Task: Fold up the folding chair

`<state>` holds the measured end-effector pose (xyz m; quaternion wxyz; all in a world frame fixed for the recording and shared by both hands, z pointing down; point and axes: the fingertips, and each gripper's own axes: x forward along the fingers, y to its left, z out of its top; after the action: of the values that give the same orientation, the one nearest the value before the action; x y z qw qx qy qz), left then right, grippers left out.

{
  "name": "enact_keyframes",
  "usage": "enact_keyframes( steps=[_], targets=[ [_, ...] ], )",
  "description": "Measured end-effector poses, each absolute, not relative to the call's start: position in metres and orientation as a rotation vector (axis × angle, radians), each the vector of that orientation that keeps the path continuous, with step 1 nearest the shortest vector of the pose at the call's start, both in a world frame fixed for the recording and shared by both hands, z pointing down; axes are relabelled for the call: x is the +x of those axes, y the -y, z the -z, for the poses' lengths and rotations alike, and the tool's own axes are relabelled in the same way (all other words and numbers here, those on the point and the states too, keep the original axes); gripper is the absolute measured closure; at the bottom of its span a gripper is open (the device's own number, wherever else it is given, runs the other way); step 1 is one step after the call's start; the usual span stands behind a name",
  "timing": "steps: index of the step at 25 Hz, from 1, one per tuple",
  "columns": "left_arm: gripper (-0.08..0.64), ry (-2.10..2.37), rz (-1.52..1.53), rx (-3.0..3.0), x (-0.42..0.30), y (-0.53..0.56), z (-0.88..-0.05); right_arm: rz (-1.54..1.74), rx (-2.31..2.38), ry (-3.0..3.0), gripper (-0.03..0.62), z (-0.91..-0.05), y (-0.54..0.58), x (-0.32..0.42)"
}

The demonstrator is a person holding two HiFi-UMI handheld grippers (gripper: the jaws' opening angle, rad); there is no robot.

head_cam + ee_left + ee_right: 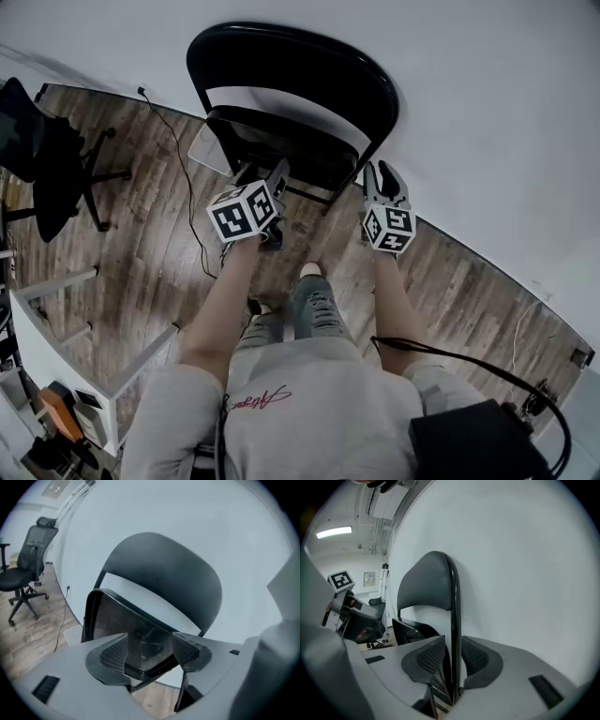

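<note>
1. Black folding chair (291, 61) on the wood floor (141, 262), right up against the white wall (487, 112), just in front of the person's shoe (310, 270).
2. Seat (281, 141) tipped up, sitting under the round backrest (164, 569).
3. Left tongs (266, 178) down by the front edge of the seat, spread wide apart. Seat edge seen in the gap between the two pads, with neither pad pressing on it.
4. Right tongs (384, 176) at the chair's right side, open just a little. Thin black side bar (453, 620) standing straight up between the pads, with a small slit of white showing next to it, so no pinch.
5. Both bare arms stretched out toward the chair, a marker cube (244, 211) on top of each tool.
6. Black office chair (47, 159) well off to the left, and a thin black cable (178, 159) lying across the floor between it and the folding chair.
</note>
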<state>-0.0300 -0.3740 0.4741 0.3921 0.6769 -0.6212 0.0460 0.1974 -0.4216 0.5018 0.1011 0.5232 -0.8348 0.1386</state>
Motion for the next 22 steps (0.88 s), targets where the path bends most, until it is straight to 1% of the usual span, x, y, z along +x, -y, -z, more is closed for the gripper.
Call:
enact_keyframes(
  steps=[2, 3, 4, 6, 7, 8, 11, 14, 16, 19, 22],
  targets=[
    [0.257, 1.636, -0.111, 1.836, -0.027, 0.355, -0.453, -0.37, 1.57, 2.48, 0.495, -0.485, 0.392, 0.195],
    [0.286, 1.67, -0.11, 1.896, -0.025, 0.346, -0.44, -0.339, 1.574, 2.521, 0.495, -0.468, 0.377, 0.19],
    [0.334, 1.709, -0.108, 1.951, -0.024, 0.336, -0.427, -0.302, 1.567, 2.577, 0.495, -0.447, 0.36, 0.181],
    [0.463, 1.779, -0.079, 2.043, -0.023, 0.313, -0.397, -0.214, 1.533, 2.695, 0.503, -0.399, 0.324, 0.159],
    [0.486, 1.792, -0.05, 2.089, -0.022, 0.3, -0.38, -0.163, 1.513, 2.747, 0.525, -0.374, 0.304, 0.147],
    [0.493, 1.787, -0.015, 2.137, -0.022, 0.287, -0.364, -0.108, 1.493, 2.793, 0.545, -0.349, 0.285, 0.135],
    [0.508, 1.718, 0.116, 2.263, -0.021, 0.242, -0.315, 0.067, 1.469, 2.856, 0.565, -0.282, 0.226, 0.108],
    [0.518, 1.647, 0.248, 2.37, -0.025, 0.195, -0.266, 0.229, 1.466, 2.9, 0.574, -0.227, 0.171, 0.085],
    [0.522, 1.609, 0.295, 2.452, -0.024, 0.164, -0.237, 0.268, 1.461, 2.955, 0.575, -0.199, 0.136, 0.074],
    [0.523, 1.561, 0.281, 2.584, -0.014, 0.123, -0.205, 0.317, 1.5, 2.962, 0.575, -0.173, 0.092, 0.065],
    [0.523, 1.52, 0.265, 2.682, -0.007, 0.087, -0.191, 0.359, 1.51, 2.868, 0.575, -0.177, 0.06, 0.051]
  ],
)
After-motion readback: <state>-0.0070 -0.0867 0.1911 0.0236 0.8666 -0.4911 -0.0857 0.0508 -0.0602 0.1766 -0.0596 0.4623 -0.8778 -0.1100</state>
